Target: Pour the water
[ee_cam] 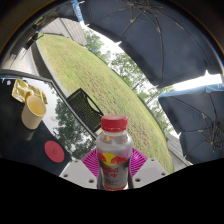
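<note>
Red-capped bottle [114, 152] sits clamped between my gripper [114, 168] pads, lifted and upright, cap looks on, cup [34, 109] well off to the side on the dark table [25, 140] near a red disc [54, 151], so I reckon pouring hasn't started.

The hand-held gripper [114, 165] shows only the inner faces of its two fingers. Each finger carries a bright pink pad [90, 162] marked with a pattern of small dark dots. The rest of the fingers is hidden.
</note>
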{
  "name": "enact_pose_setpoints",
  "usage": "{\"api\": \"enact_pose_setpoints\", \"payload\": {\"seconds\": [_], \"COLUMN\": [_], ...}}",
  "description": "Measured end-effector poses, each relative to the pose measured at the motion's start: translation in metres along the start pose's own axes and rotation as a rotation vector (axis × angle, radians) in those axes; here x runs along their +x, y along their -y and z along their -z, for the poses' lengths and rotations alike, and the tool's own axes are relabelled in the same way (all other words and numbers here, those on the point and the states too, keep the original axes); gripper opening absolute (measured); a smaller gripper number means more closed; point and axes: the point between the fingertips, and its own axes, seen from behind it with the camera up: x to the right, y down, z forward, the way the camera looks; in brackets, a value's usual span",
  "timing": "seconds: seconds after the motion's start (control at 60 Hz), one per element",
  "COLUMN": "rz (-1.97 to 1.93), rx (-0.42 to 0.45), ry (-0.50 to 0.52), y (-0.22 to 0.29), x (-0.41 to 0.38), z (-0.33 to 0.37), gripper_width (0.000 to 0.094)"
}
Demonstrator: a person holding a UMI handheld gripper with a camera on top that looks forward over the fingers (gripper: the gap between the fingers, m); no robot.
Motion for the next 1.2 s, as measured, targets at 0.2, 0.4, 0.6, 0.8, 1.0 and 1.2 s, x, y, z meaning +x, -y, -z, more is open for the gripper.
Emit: {"api": "enact_pose_setpoints", "payload": {"seconds": [0.2, 0.4, 0.6, 0.8, 1.0, 1.2], "rz": [0.745, 1.37, 1.495, 0.925, -0.306, -0.757], "rx": [0.128, 0.175, 0.173, 0.23, 0.155, 0.058], "ry": [-0.055, -0.113, -0.097, -0.152, -0.016, 0.213], "y": [0.088, 0.122, 0.106, 0.152, 0.143, 0.065], "x": [-0.08, -0.14, -0.152, -0.108, -0.053, -0.121], "z": [-0.043, -0.067, -0.072, -0.069, -0.064, -0.079], "gripper_width": [0.0339, 0.0342, 0.0341, 0.0341, 0.0343, 0.0343]}}
